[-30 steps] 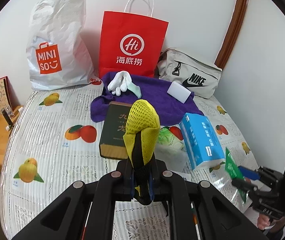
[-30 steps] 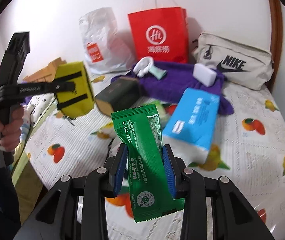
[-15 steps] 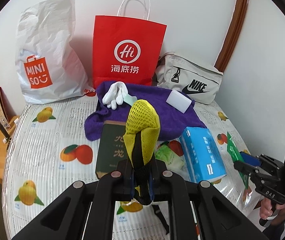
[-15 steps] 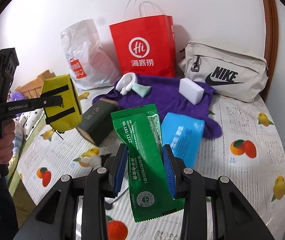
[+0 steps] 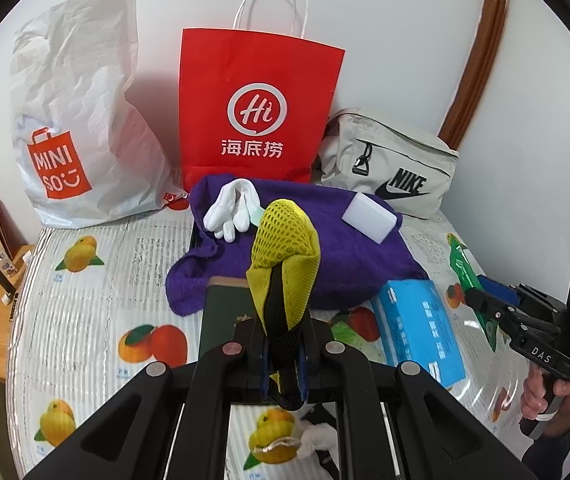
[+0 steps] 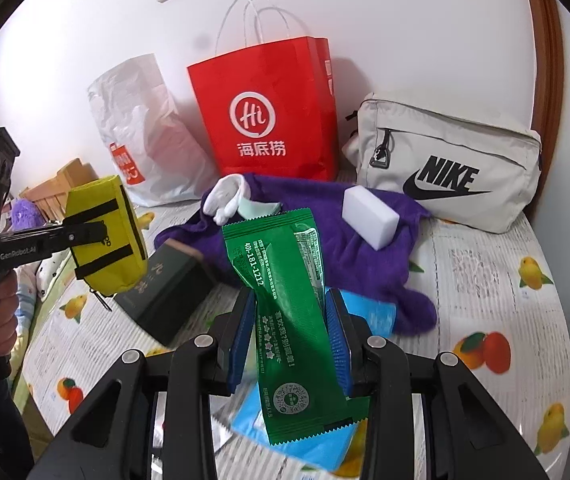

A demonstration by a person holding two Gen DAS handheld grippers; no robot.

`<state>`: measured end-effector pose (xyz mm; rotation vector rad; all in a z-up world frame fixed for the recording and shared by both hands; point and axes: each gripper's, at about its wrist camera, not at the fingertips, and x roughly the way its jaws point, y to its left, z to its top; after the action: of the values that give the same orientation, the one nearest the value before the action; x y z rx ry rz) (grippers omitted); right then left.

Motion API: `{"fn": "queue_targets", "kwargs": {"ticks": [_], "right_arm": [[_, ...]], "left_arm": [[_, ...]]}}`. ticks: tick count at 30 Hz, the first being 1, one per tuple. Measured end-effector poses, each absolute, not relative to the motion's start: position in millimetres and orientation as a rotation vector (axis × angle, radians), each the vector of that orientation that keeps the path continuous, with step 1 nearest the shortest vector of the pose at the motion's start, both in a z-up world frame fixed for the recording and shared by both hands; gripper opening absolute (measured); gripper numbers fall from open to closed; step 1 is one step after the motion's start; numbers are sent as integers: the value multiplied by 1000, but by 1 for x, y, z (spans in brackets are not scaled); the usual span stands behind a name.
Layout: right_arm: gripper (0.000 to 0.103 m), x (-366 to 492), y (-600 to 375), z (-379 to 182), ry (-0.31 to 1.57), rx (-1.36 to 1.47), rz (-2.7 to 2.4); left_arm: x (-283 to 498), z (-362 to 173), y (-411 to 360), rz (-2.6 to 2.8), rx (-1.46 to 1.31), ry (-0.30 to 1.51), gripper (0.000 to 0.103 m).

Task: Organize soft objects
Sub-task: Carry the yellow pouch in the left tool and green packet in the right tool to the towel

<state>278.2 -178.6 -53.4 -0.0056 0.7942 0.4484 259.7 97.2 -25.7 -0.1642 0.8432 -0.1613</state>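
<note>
fruit-print tablecloth point(image 5: 97, 304) covers the surface, backed by a white wall; a red paper bag point(image 5: 259, 112), white miniso bag point(image 5: 73, 120) and grey nike pouch point(image 6: 449, 164) stand along it; purple towel point(image 6: 365, 248) lies in front, carrying a white glove point(image 5: 229, 208) and white sponge point(image 6: 371, 216); left gripper point(image 5: 283, 356) is clamped on a yellow mesh pouch point(image 5: 285, 252) — held aloft; right gripper point(image 6: 291, 340) pinches a green packet point(image 6: 285, 304) above the blue tissue pack point(image 5: 421, 328), beside a dark green box point(image 6: 169, 292).
</note>
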Motion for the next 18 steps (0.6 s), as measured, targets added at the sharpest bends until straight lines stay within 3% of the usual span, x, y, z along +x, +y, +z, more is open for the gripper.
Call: {"fn": "queue_targets", "kwargs": {"ticks": [18], "right_arm": [[36,357,-176,-70,853,18,364]], "left_arm": [[328,-35,107,-162,-210,861,10]]}}
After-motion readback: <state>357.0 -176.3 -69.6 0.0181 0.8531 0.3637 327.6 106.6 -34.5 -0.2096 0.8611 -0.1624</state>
